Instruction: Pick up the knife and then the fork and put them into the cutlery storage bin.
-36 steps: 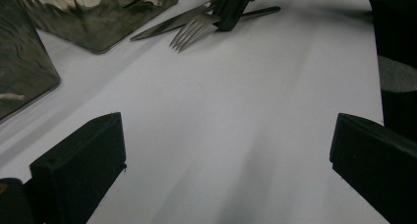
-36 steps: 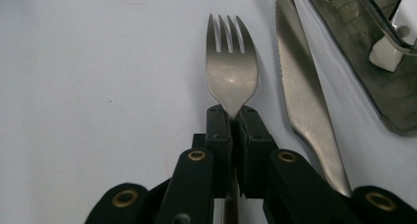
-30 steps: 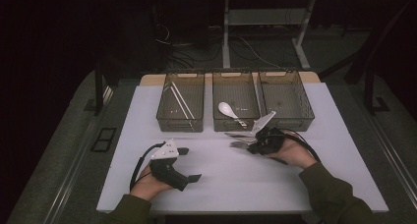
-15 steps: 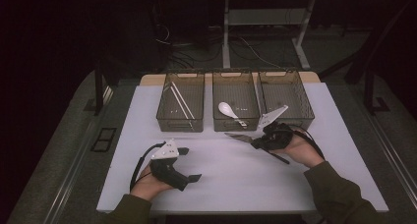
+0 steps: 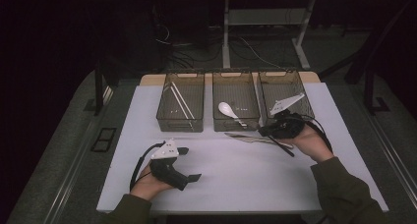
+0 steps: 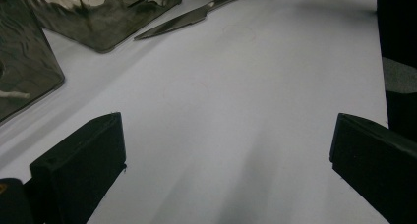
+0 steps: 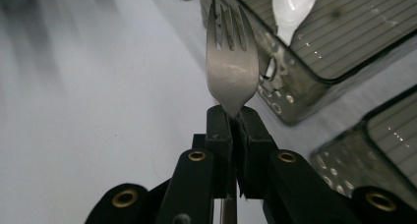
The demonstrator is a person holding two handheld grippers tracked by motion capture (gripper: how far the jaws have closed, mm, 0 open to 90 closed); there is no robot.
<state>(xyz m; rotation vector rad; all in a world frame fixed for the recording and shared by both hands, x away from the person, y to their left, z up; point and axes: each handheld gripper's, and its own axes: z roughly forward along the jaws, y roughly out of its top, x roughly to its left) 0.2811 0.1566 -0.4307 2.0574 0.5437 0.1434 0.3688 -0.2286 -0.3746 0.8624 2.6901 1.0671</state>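
My right gripper (image 7: 233, 117) is shut on the neck of a metal fork (image 7: 232, 69), whose tines point away from the camera. From above, the right gripper (image 5: 264, 131) hovers in front of the gap between the middle bin (image 5: 236, 125) and the right bin (image 5: 290, 81). A knife (image 5: 248, 137) lies on the white table (image 5: 236, 184) just below it. My left gripper (image 5: 189, 163) rests on the table at the front left, jaws wide apart and nothing between them. The knife (image 6: 196, 15) lies far ahead of those jaws.
Three clear bins stand in a row at the back. The left bin (image 5: 169, 123) holds chopsticks (image 5: 180, 101), and a white spoon (image 5: 228, 110) lies in the middle one. The spoon (image 7: 294, 3) is also in the right gripper view. Dark floor surrounds the table.
My right hand has lifted the fork and carried it right and back toward the bins. The left hand has stayed put.
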